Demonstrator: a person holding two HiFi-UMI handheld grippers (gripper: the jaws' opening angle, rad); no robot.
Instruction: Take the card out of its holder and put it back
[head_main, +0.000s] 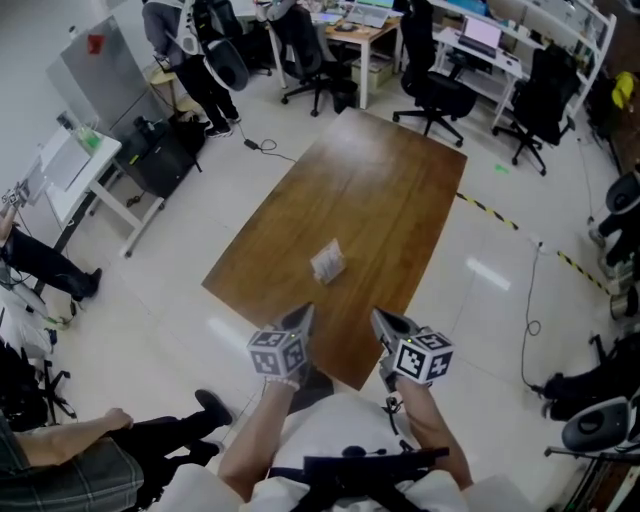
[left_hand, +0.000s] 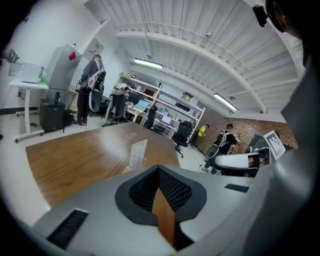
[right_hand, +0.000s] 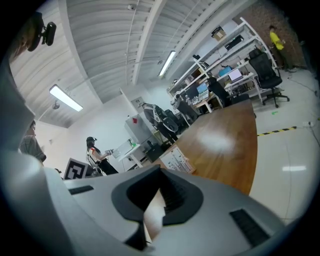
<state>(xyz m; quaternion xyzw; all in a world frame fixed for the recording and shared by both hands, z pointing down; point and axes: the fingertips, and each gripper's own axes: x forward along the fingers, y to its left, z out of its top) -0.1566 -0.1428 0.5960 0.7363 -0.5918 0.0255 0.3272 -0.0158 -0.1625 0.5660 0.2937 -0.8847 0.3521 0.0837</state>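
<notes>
A clear holder with a white printed card (head_main: 328, 261) stands near the middle of the brown wooden table (head_main: 380, 170). It shows upright ahead of the jaws in the left gripper view (left_hand: 137, 154) and lying further left in the right gripper view (right_hand: 176, 160). My left gripper (head_main: 303, 314) hovers over the table's near edge, short of the card, with its jaws shut and nothing between them (left_hand: 159, 171). My right gripper (head_main: 381, 319) hangs beside it at the same edge, also shut and empty (right_hand: 160, 174).
Office chairs (head_main: 436, 92) and desks (head_main: 365, 35) stand beyond the far end of the table. A person (head_main: 195, 55) stands at the back left and another sits at the lower left (head_main: 70, 450). A cable (head_main: 530, 300) and striped floor tape (head_main: 490, 208) lie to the right.
</notes>
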